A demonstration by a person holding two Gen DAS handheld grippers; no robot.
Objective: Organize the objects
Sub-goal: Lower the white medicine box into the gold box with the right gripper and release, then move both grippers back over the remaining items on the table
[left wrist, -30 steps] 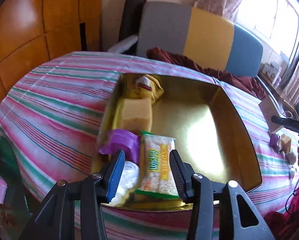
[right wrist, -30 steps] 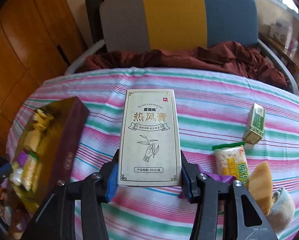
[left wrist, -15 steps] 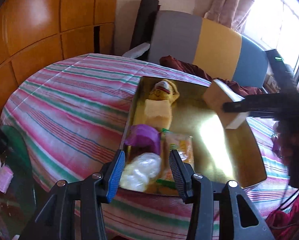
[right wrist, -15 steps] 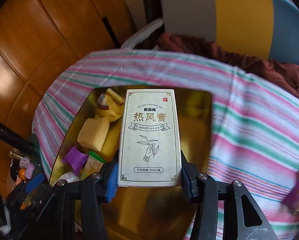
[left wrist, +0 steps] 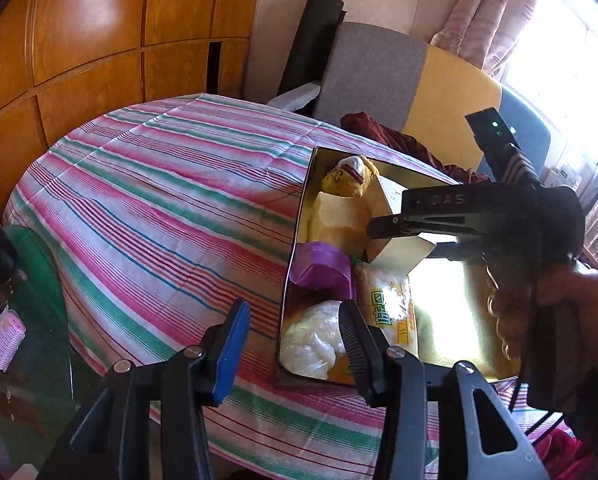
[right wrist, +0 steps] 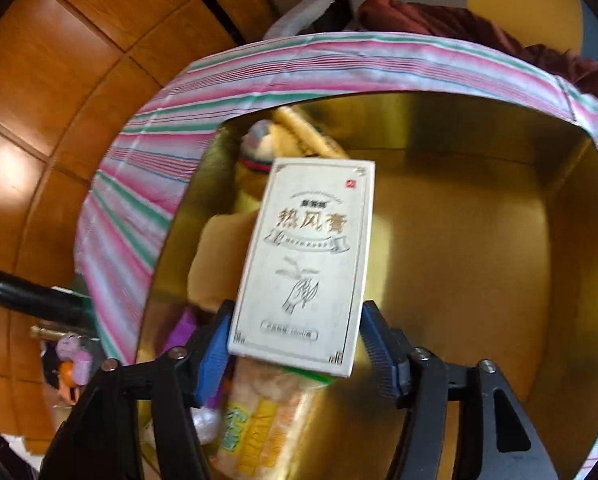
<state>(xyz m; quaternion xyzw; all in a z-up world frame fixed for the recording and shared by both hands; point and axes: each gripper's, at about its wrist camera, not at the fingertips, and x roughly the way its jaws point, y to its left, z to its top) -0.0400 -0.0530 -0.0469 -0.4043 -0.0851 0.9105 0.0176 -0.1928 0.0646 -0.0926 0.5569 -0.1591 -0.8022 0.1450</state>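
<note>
A gold-lined tray [left wrist: 451,300] [right wrist: 459,240] sits on the striped table. Along its left side lie a yellow plush toy [left wrist: 349,180], a pale yellow block [left wrist: 339,220], a purple packet [left wrist: 321,266], a white bag [left wrist: 311,340] and a cracker packet [left wrist: 387,312] [right wrist: 259,420]. My right gripper [right wrist: 298,312] [left wrist: 419,216] hangs low over the tray. Its jaws are opening around a white printed box [right wrist: 307,264] [left wrist: 403,250], which tilts with a gap at the right pad. My left gripper [left wrist: 293,312] stands open and holds nothing, above the tray's near left corner.
The striped tablecloth [left wrist: 159,200] covers a round table. A grey, yellow and blue chair [left wrist: 419,80] with a maroon cloth [left wrist: 379,132] stands behind it. Wooden panels [left wrist: 99,40] line the left wall. A person's hand [left wrist: 539,300] grips the right tool.
My right gripper carried the white box from over the tablecloth into the tray and lowered it; its jaws have spread and the box now tilts. My left gripper drifted left along the tray's near edge.
</note>
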